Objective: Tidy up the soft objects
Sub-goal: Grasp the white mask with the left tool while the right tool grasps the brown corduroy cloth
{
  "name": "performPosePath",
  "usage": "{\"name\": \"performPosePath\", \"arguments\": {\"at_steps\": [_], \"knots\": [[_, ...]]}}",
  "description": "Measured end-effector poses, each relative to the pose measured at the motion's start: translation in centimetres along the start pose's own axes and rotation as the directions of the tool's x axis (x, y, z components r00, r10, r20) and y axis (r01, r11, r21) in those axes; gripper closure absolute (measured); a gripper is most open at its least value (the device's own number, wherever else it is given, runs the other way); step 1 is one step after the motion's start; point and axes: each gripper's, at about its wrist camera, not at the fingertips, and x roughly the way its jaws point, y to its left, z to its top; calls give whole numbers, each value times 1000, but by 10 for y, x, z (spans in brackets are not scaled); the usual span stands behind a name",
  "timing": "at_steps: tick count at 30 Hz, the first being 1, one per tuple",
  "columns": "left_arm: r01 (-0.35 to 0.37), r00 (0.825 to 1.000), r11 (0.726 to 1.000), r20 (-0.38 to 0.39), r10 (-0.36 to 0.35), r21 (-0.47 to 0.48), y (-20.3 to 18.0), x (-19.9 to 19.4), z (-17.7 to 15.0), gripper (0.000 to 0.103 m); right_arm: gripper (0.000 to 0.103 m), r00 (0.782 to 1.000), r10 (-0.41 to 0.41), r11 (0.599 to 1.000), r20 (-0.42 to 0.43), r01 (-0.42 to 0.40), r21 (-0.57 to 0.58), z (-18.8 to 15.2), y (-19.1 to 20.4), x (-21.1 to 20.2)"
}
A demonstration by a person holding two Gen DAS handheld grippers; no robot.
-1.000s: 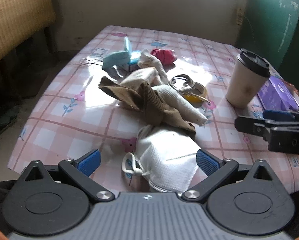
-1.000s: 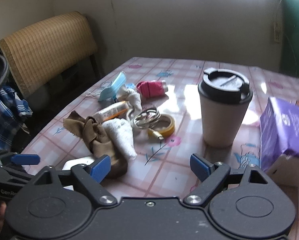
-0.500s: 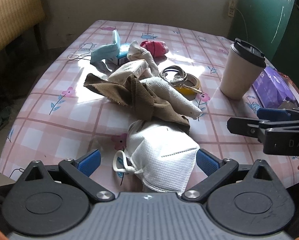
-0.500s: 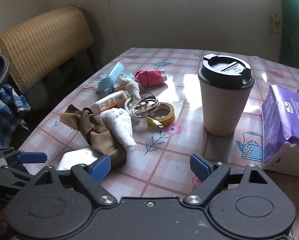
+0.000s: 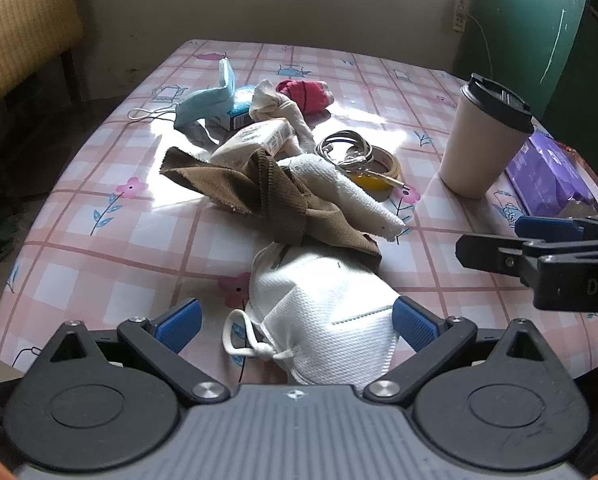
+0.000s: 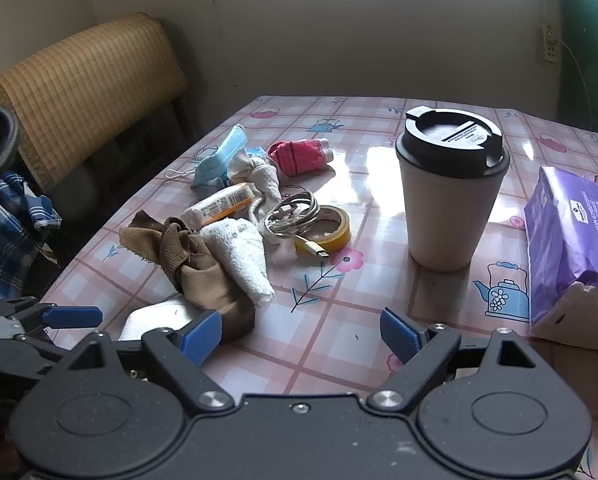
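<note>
Pulled back a little from the soft pile, both jaws wide open, white mask (image 5: 323, 312) between left jaws, nothing grabbed yet.

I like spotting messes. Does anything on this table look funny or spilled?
Nothing is spilled; the coffee cup stands upright with its lid on. But the brown cloth and white towel lie crumpled in a heap, tangled together.

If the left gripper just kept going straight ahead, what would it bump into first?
Most likely the white face mask, which lies between the open left gripper fingers already. Beyond it sits the brown cloth. Height above the table is hard to judge.
</note>
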Motion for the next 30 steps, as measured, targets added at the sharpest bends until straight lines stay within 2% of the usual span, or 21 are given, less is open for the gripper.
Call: {"name": "performPosePath", "arguments": {"at_steps": [18,21,22,26,28,30], "knots": [[22,999,998,-42,-20,56,-8,26,1,0,2,999,22,1000,-24,-22,13,-1,-2,7],[20,999,998,-47,-17,64,-7,33,-2,17,2,999,26,1000,-27,-25,11,-1,-1,8],[15,1000,997,-25,-13,82,-8,32,-4,27,2,999,27,1000,-26,-27,9,-1,-1,8],[53,999,996,0,-53,68,-2,24,-4,42,2,999,46,999,-23,-46,2,0,2,8],[55,998,996,9,-55,76,0,19,-5,51,2,998,60,998,-27,-61,-14,1,6,10],[46,999,995,20,-47,84,3,12,-7,55,2,995,100,994,-31,-101,-40,3,13,12]]}}
